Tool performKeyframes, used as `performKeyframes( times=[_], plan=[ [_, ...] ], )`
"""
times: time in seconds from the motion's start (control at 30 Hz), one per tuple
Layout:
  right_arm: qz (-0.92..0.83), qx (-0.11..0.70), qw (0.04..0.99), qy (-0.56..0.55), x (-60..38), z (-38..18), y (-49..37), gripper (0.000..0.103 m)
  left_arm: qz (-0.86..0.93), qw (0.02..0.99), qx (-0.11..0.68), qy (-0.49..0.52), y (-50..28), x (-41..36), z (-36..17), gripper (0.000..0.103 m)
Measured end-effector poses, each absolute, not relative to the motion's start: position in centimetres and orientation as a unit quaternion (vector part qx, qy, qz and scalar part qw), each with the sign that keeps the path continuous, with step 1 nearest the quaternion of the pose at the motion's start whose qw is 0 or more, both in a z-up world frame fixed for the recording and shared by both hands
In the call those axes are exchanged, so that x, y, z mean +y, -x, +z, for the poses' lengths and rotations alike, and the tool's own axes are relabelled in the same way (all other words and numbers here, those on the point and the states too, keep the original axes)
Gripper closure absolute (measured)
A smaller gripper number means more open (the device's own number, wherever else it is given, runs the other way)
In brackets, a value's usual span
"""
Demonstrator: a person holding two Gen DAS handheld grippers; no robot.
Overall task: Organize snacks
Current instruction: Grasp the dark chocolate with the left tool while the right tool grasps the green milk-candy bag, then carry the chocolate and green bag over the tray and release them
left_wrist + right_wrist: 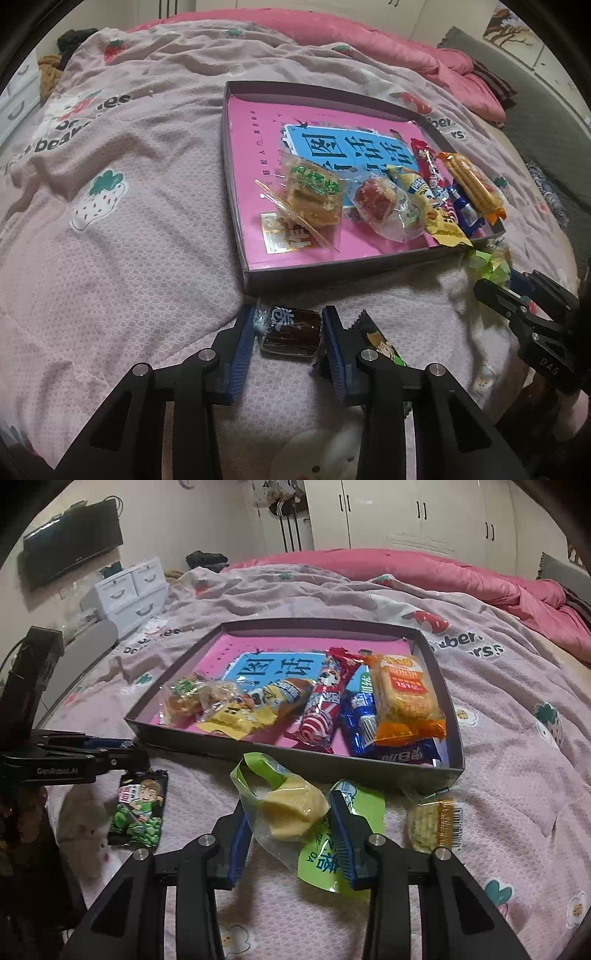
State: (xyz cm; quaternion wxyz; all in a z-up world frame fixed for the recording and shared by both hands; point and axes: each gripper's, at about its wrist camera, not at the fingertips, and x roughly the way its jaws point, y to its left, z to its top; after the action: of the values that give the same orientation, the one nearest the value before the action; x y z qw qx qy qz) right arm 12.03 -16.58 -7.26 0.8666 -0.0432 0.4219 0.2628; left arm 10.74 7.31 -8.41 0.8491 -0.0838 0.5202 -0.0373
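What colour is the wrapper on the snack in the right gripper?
Clear and light green wrapper around a pale yellow cake; shows best in the right wrist view.

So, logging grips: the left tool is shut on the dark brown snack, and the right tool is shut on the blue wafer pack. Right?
Not quite. The left tool does clamp the dark brown snack, but the right wrist view shows the right tool shut on the yellow snack in the green wrapper.

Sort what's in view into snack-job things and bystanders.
Job: tray; dark snack in the left gripper; yellow snack in the right gripper; green packet; clear packet.
Bystanders: TV; drawers; pink quilt.
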Motion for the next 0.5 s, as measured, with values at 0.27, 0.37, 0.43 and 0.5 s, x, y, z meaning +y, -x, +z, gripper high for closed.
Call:
performKeyframes(
  times=[0.27,0.37,0.43,0.5],
  plan=[
    [0.281,0.402,0.871,0.031,-16.7,-5.7,-11.0,0.063,-0.033,0.856,0.508,0.091,-9.0,8.0,-6.9,0.066],
    [0.287,0.391,0.874,0.025,-16.9,-5.0,-10.6,0.063,-0.033,0.862,0.497,0.091,-8.6,7.9,-5.7,0.066],
    [0.289,0.385,0.876,0.020,-17.1,-4.5,-10.4,0.063,-0.035,0.868,0.487,0.090,-8.3,7.8,-4.8,0.066],
    [0.291,0.377,0.879,0.016,-17.3,-4.0,-10.2,0.063,-0.036,0.872,0.480,0.087,-8.1,7.5,-4.1,0.066]
  ],
)
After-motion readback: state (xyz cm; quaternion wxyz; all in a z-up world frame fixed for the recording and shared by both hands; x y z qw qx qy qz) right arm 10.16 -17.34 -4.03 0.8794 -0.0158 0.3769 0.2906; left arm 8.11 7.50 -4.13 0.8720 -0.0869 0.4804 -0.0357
